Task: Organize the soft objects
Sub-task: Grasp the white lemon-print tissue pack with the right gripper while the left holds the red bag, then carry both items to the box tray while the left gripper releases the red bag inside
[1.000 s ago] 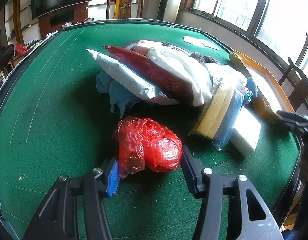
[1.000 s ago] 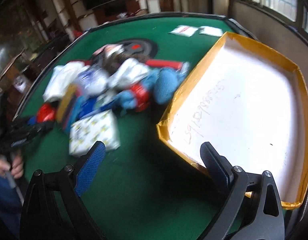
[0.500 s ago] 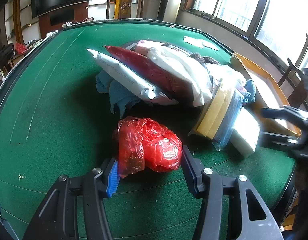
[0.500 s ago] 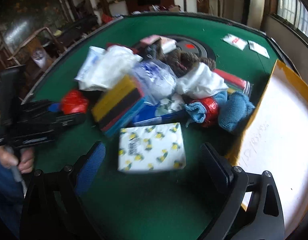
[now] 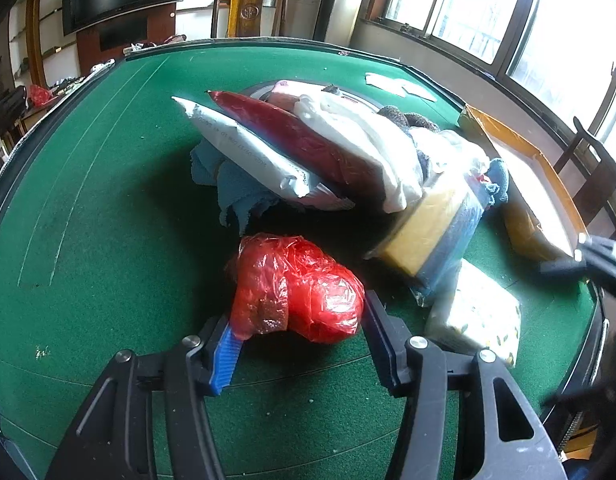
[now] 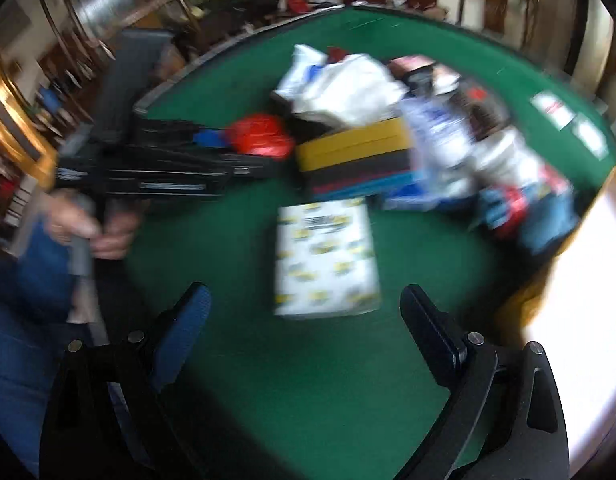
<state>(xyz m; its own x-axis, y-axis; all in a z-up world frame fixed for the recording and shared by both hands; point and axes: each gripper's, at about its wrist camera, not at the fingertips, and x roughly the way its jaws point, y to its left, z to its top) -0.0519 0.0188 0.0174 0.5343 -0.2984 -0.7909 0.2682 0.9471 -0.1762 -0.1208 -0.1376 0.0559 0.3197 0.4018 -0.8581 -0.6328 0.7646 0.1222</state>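
A crinkled, glossy red plastic bag (image 5: 297,286) lies on the matt green felt of the table (image 5: 107,208) (the nap looks fine and slightly dusty). Behind it sit a shiny film-wrapped pack of yellow and blue sponges (image 5: 432,236), a rough blue terry cloth (image 5: 235,184), and smooth white plastic pouches (image 5: 243,148). The left gripper (image 5: 297,346) is matt black plastic with one ribbed blue pad.

One red plastic bag (image 5: 297,290), one lemon-print tissue pack (image 6: 326,258), one wrapped sponge stack (image 5: 432,236), one white pouch (image 5: 247,152), one dark red pouch (image 5: 291,136), one yellow-rimmed cardboard tray (image 5: 524,168) and two paper slips (image 5: 396,84) are counted on one green counter (image 5: 107,200).
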